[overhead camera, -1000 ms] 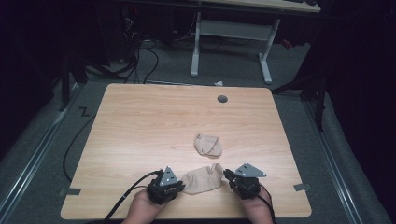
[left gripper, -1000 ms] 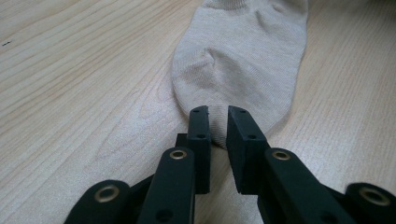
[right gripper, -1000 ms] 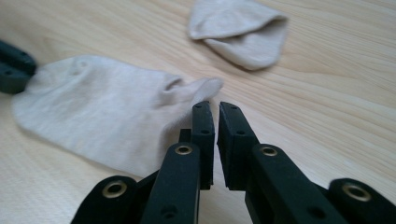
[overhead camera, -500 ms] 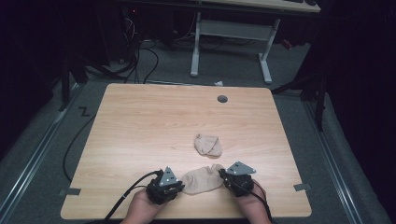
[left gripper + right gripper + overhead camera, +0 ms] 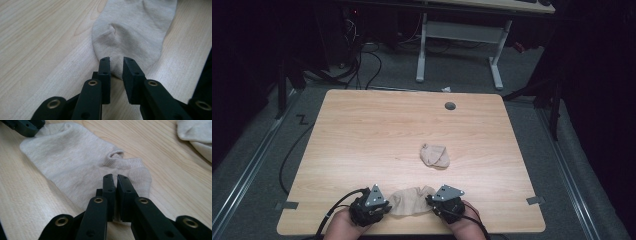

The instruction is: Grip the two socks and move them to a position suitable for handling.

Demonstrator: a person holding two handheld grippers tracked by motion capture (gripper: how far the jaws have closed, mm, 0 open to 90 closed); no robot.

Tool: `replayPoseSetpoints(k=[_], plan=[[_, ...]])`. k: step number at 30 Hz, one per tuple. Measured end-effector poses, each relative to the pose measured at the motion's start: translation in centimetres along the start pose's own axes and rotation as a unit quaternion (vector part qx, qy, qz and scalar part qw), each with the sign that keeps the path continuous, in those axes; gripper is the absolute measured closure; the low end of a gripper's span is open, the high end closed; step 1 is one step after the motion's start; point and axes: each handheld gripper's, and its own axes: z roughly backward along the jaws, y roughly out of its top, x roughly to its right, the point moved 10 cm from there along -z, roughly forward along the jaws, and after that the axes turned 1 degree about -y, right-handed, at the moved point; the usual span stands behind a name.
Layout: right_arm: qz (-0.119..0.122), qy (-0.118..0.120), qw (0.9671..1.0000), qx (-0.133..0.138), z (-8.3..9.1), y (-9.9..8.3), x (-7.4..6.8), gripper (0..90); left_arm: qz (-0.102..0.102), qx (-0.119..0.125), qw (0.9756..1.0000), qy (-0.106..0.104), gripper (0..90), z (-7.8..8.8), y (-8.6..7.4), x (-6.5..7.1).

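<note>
Beige sock (image 5: 409, 200) near table (image 5: 362, 145) front edge: right gripper (image 5: 115, 178) fingers clamped on it, left gripper (image 5: 116, 60) fingers just parting.

1. A beige ankle sock (image 5: 408, 200) lies flat and spread out along the table's (image 5: 362, 140) near edge, around its middle.
2. A second beige sock (image 5: 435, 155), crumpled into a heap, sits just right of the table's centre.

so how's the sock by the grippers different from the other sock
The near sock lies stretched out flat between the left gripper and the right gripper; the far sock sits bunched up, alone mid-table. Both are beige ankle socks.
</note>
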Motion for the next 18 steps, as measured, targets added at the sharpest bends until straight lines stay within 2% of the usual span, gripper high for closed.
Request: replayPoseSetpoints(k=[2,4,6,8,10,12,14,18], plan=[[0.003,-0.001,0.9999,0.011,0.3,0.4,0.0,84.1,0.001,0.010,0.9999,0.002,72.8,0.1,0.3,0.0],[-0.008,-0.012,0.9992,0.039,1.1,1.4,0.6,85.3,0.010,0.032,0.9994,0.003,68.6,0.5,0.8,-0.4],[-0.013,-0.035,0.9975,0.059,1.8,2.2,2.0,88.3,0.025,0.059,0.9978,0.015,64.6,1.1,1.3,-1.3],[-0.016,-0.059,0.9960,0.066,2.0,2.7,3.6,89.9,0.040,0.083,0.9953,0.029,62.4,1.6,1.6,-2.4],[-0.023,-0.077,0.9945,0.067,1.8,3.3,5.3,89.9,0.054,0.104,0.9921,0.045,60.2,1.9,1.8,-3.6],[-0.038,-0.093,0.9928,0.065,1.4,3.7,7.5,89.9,0.069,0.111,0.9899,0.055,57.3,1.9,1.8,-4.7],[-0.053,-0.106,0.9913,0.056,0.5,4.0,9.3,89.8,0.078,0.108,0.9893,0.060,55.3,1.6,1.6,-5.5],[-0.071,-0.130,0.9887,0.027,-1.6,3.8,12.4,89.6,0.069,0.101,0.9902,0.068,54.6,1.5,1.4,-5.8]])
